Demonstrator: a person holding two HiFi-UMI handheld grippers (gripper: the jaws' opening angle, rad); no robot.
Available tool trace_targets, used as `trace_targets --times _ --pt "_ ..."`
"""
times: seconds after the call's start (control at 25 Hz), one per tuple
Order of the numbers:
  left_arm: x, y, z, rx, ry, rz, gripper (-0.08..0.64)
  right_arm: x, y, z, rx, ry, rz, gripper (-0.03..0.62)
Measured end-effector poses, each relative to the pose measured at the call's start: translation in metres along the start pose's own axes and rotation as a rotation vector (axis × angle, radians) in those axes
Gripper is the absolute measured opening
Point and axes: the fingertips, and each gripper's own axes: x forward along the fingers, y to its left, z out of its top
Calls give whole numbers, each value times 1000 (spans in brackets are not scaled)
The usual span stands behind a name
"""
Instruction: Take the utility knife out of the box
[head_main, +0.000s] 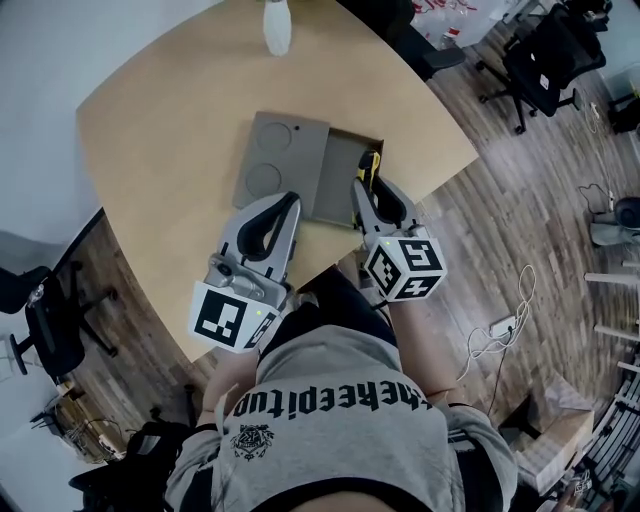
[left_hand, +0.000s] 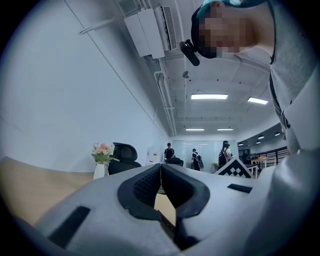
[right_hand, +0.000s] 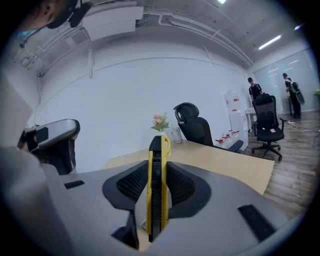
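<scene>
**A:** What is on the table?

**B:** A pale wooden table (head_main: 150, 130) with a rounded edge carries a flat, grey-brown cardboard box (head_main: 338, 172). The box lies open, and its lid, on the left, has two round dents.

**A:** Where is the utility knife?

**B:** The utility knife (right_hand: 156, 185) is slim, yellow and black. It stands edge-on, clamped between the ribbed black pads of the right gripper (head_main: 369, 183), over the box's right side.

**A:** And the left gripper?

**B:** The left gripper (head_main: 285, 203) is by the box's near edge. Its tips are pressed together and it holds nothing.
</scene>
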Motion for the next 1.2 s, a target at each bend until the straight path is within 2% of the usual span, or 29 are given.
trace_targets --times 0.52,0.84,1.2 --pt "-37 -34 20 26 -39 -26 18 -76 46 33 -23 -152 65 117" --pt "-36 -53 33 44 -65 -68 18 -111 60 59 -55 -237 91 117" --pt "-34 -70 48 62 -91 -41 18 -139 68 80 -100 -278 154 117"
